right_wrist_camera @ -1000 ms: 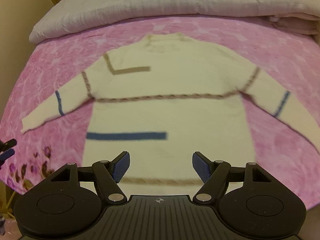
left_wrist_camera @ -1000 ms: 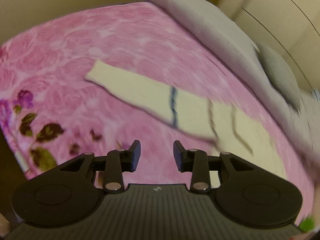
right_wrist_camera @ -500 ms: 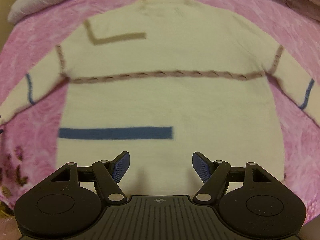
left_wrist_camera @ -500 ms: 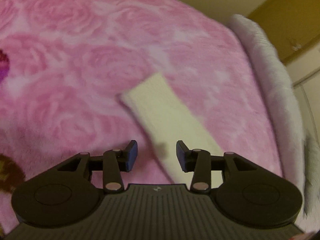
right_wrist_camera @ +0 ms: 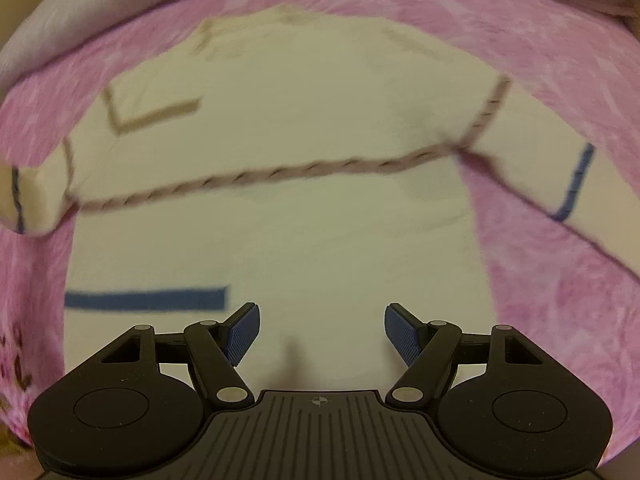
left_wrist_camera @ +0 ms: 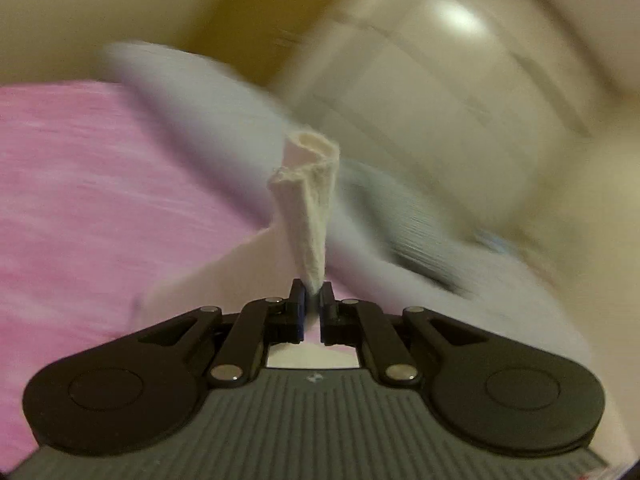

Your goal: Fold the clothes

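Note:
A cream sweater (right_wrist_camera: 304,216) with brown braid lines and blue stripes lies flat on the pink bedspread (right_wrist_camera: 552,60). My right gripper (right_wrist_camera: 322,332) hangs open just above its lower body, nothing between its fingers. In the left wrist view my left gripper (left_wrist_camera: 312,294) is shut on the sweater's left sleeve cuff (left_wrist_camera: 310,192), which stands up from the jaws, lifted off the bed. In the right wrist view that left sleeve (right_wrist_camera: 28,196) is raised and bent at the far left edge. The right sleeve (right_wrist_camera: 572,184) lies stretched out flat.
A grey quilt (left_wrist_camera: 192,80) and a grey pillow (left_wrist_camera: 412,216) lie along the head of the bed. Pale wardrobe doors (left_wrist_camera: 460,72) stand behind them. The flowered edge of the bedspread (right_wrist_camera: 16,360) shows at lower left.
My left gripper came down on the left sleeve cuff, shut on it and lifted it up. My right gripper moved closer over the sweater's body and stayed open.

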Demonstrator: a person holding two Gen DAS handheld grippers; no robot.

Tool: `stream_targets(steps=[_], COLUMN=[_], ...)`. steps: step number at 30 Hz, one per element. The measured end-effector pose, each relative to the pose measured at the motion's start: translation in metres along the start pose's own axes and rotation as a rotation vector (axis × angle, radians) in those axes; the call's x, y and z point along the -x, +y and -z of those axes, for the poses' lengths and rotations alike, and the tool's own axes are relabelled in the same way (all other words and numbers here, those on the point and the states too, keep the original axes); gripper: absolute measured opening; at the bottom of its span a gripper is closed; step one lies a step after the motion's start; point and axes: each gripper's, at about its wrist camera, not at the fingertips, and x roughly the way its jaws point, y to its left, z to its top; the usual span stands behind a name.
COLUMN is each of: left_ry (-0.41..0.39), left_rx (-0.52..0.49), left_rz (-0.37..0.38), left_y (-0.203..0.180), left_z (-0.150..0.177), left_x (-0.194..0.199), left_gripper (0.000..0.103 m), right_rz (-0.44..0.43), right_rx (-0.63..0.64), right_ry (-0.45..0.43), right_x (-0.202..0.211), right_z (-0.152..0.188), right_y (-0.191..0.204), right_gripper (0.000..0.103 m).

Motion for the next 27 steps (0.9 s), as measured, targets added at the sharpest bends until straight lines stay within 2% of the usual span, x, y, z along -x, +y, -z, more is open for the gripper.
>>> stream_targets(steps=[2,4,8,11,16,21,27], left_ry=[0.126,0.259,0.442,0.459,0.420,0.367,0.337], left_rx=[0.033,0.044,0.024,0.010,-0.129,-0.220,-0.315], left_rz=[0.120,0.143,0.033,-0.032,-0.131,-0.120,-0.069], left_y=[-0.042,-0.065,-0.062,-0.035,0.007,0.027,0.034], left_z=[0.037,0.082,0.150,0.172,0.172,0.165,0.168], left_x=[-0.028,-0.053,-0.068,-0.049,-0.017,-0.013,-0.008], left_gripper=[0.014,0.022,0.023,0.023,0.023,0.023,0.024], right_rz=[-0.011,-0.016,-0.035,-0.098,-0.262,-0.426,-0.611], right_rx=[-0.025,-0.043,-0.090,-0.140,-0.231,-0.316,-0.366], right_ry=[-0.033,-0.065,-0.130,-0.185,-0.280,-0.371,-0.404], right_x=[0.003,0.001,-0.010,-0.017,-0.029,-0.041,-0.065], right_z=[-0.004,-0.006,-0.008,-0.001,0.019,0.038,0.044], right_y=[-0.020,-0.040,-0.079,-0.099,-0.117,-0.133,-0.111], right_gripper=[0.073,0.073,0.073,0.073,0.072,0.072,0.072])
